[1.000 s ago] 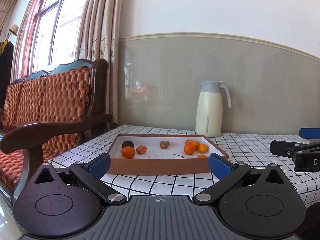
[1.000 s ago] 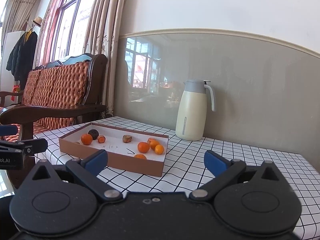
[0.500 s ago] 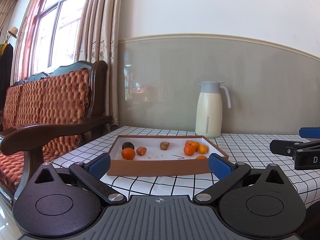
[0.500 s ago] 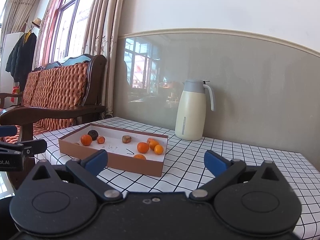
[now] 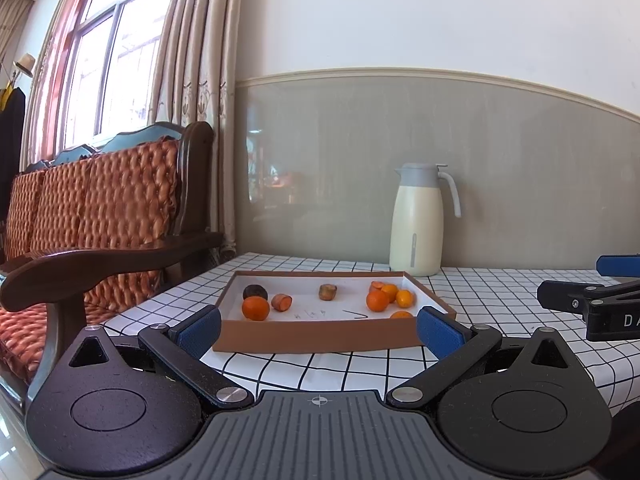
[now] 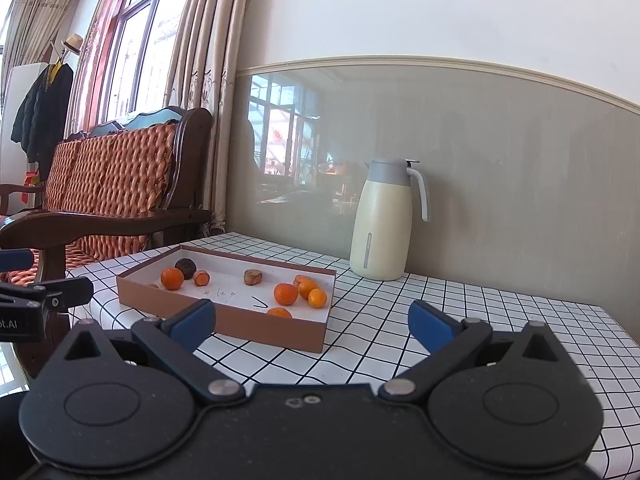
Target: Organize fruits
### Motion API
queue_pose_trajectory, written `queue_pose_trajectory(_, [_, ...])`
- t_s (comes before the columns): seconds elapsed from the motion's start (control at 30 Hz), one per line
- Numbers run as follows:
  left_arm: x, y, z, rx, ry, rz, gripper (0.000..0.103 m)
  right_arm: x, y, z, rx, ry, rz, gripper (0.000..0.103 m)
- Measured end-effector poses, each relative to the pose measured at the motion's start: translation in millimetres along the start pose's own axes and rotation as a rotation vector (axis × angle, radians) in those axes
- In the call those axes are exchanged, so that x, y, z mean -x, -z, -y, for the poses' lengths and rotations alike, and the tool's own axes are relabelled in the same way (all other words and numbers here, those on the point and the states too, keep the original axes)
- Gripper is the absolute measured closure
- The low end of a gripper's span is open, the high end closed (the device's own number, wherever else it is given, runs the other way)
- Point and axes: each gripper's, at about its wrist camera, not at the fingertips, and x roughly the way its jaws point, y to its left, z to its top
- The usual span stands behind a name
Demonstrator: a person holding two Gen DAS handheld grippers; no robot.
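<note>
A shallow brown cardboard tray (image 5: 320, 340) (image 6: 256, 322) lies on the checked table. At its left end lie a dark round fruit (image 5: 255, 291), an orange (image 5: 255, 308) and a small reddish piece (image 5: 281, 302). A brown fruit (image 5: 327, 292) lies mid-tray. Several small oranges (image 5: 386, 298) (image 6: 298, 292) cluster at the right end. My left gripper (image 5: 318, 330) is open and empty, just in front of the tray's near wall. My right gripper (image 6: 312, 322) is open and empty, short of the tray's right corner.
A cream thermos jug (image 5: 418, 220) (image 6: 382, 220) stands behind the tray by the wall. A wooden sofa with orange cushions (image 5: 100, 216) stands left of the table. The checked tablecloth (image 6: 500, 320) stretches to the right.
Both grippers have drifted very slightly; the view is almost the same. The fruits and tray have not moved.
</note>
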Motion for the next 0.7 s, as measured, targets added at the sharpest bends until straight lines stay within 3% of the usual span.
queue_pose_trajectory(0.7, [0.2,0.8,0.6,-0.005,0.000,0.006,0.000,0.5,0.0,-0.3,0.000,0.000,0.000,0.006])
